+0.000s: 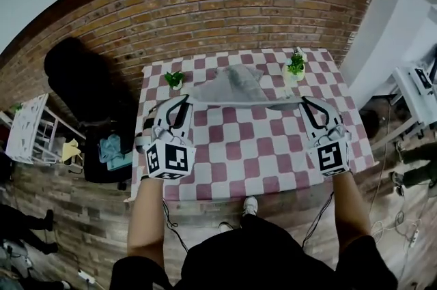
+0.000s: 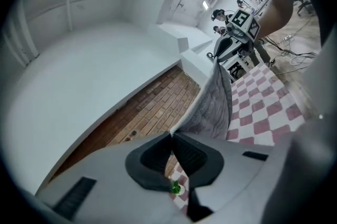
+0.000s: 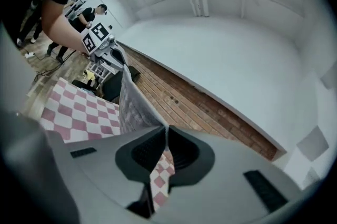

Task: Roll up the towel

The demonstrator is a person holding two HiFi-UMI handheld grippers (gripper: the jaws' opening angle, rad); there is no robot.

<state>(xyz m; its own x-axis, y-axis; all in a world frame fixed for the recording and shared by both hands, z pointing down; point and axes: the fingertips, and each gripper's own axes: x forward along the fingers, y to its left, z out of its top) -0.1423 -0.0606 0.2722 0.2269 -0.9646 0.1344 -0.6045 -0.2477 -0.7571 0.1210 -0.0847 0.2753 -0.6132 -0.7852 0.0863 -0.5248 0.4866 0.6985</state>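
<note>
A grey towel (image 1: 237,85) hangs stretched between my two grippers above the table (image 1: 259,152) with the red-and-white checked cloth; its far part lies bunched on the table's back half. My left gripper (image 1: 179,103) is shut on the towel's left corner, and my right gripper (image 1: 308,104) is shut on the right corner. In the left gripper view the jaws (image 2: 171,136) pinch the towel (image 2: 216,104), which runs off to the right gripper (image 2: 238,25). In the right gripper view the jaws (image 3: 166,129) pinch the towel (image 3: 131,107), which leads to the left gripper (image 3: 100,39).
Two small potted plants stand at the table's back, one on the left (image 1: 175,79) and one on the right (image 1: 295,65). A brick wall (image 1: 225,2) lies behind. A black bag (image 1: 78,77) and a white rack (image 1: 27,128) stand left of the table, and white furniture (image 1: 416,87) to its right.
</note>
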